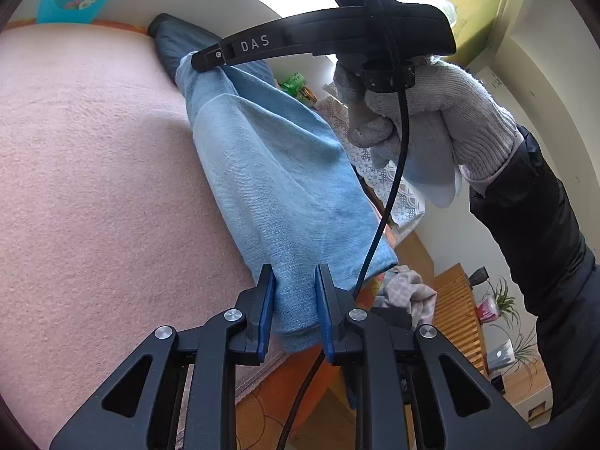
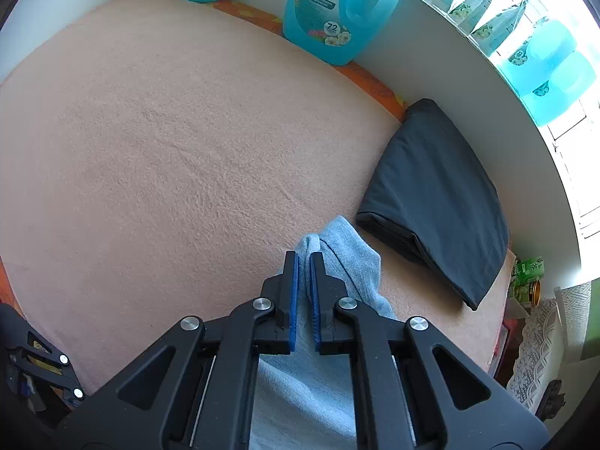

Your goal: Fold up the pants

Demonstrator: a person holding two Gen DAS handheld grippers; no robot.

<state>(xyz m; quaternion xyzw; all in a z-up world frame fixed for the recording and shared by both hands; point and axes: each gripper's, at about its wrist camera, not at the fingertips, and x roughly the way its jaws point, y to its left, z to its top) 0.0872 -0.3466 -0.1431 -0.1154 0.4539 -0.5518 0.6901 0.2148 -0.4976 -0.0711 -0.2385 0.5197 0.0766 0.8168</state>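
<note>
Light blue denim pants (image 1: 270, 165) lie folded into a long narrow strip along the right edge of a pink blanket (image 1: 93, 168). My left gripper (image 1: 295, 281) is shut on the near end of the strip, and the cloth fills the gap between its blue pads. In the left wrist view, a gloved hand (image 1: 442, 108) holds the right gripper, whose black finger (image 1: 210, 58) reaches the strip's far end. The right wrist view shows my right gripper (image 2: 303, 262) shut on a raised pinch of the pants (image 2: 348, 251).
A folded dark grey garment (image 2: 435, 195) lies just past the pants by the white wall. Two blue detergent bottles (image 2: 337, 7) stand at the blanket's (image 2: 168, 131) far edge. A black cable (image 1: 390, 195) hangs over the pants. The table edge drops off on the right.
</note>
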